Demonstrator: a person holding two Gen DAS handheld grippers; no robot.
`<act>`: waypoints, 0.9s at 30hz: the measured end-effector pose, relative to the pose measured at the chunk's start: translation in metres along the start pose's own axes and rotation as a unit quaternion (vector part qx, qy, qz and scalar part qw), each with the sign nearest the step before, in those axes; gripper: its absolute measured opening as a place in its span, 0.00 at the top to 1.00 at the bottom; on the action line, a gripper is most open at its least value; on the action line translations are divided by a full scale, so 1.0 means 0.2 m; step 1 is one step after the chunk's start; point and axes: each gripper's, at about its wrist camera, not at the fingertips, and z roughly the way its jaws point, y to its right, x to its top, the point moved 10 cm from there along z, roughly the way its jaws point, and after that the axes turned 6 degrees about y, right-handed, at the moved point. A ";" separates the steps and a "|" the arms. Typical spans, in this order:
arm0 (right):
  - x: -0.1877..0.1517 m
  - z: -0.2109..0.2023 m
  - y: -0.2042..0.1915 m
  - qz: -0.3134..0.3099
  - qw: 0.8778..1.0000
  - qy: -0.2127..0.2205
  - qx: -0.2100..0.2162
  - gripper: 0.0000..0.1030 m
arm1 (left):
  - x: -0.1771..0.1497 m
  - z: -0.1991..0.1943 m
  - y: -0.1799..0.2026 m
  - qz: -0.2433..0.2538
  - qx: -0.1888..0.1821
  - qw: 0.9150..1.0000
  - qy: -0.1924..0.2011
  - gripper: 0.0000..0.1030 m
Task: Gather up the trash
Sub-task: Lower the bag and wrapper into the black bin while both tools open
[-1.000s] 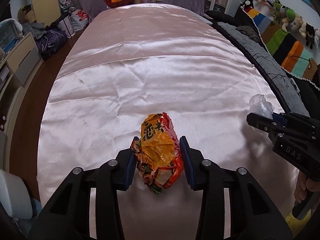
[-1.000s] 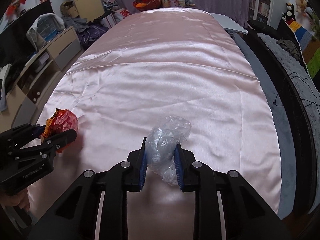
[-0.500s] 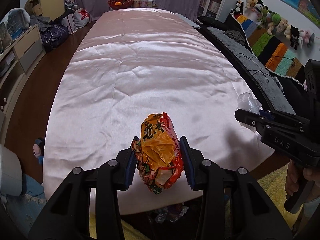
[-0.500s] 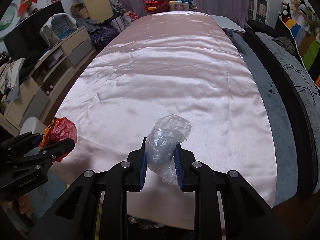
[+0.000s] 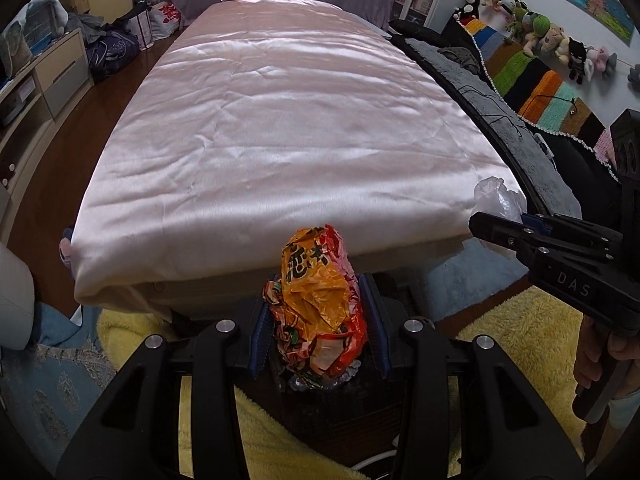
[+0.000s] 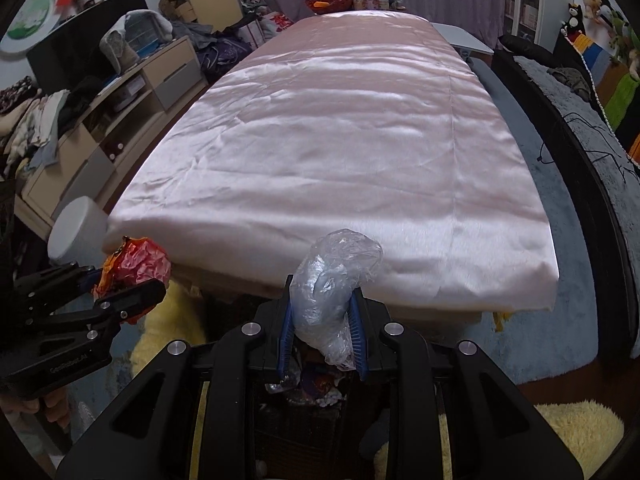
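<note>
Trash is clamped in both grippers over the dark bin (image 6: 304, 404) at six o'clock — left gripper (image 5: 318, 312) pinching the orange snack wrapper (image 5: 316, 304), right gripper (image 6: 322, 332) the clear plastic bag (image 6: 332, 300) — and, released off-centre, either light piece could miss.

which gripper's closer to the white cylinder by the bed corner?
Left. The left gripper, shut on the orange wrapper, sits just beside the white cylinder. The right gripper, shut on the clear plastic, is further along the bed's foot.
</note>
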 end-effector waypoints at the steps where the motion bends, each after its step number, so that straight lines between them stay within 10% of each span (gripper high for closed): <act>1: -0.04 0.00 -0.01 -0.001 1.000 -0.005 0.001 0.75 | -0.04 0.01 0.00 -0.001 0.000 1.000 -0.005 0.62; 27: -0.48 0.28 -0.12 0.012 0.992 -0.118 0.039 0.73 | -0.55 0.33 0.00 0.000 -0.011 0.992 -0.129 0.60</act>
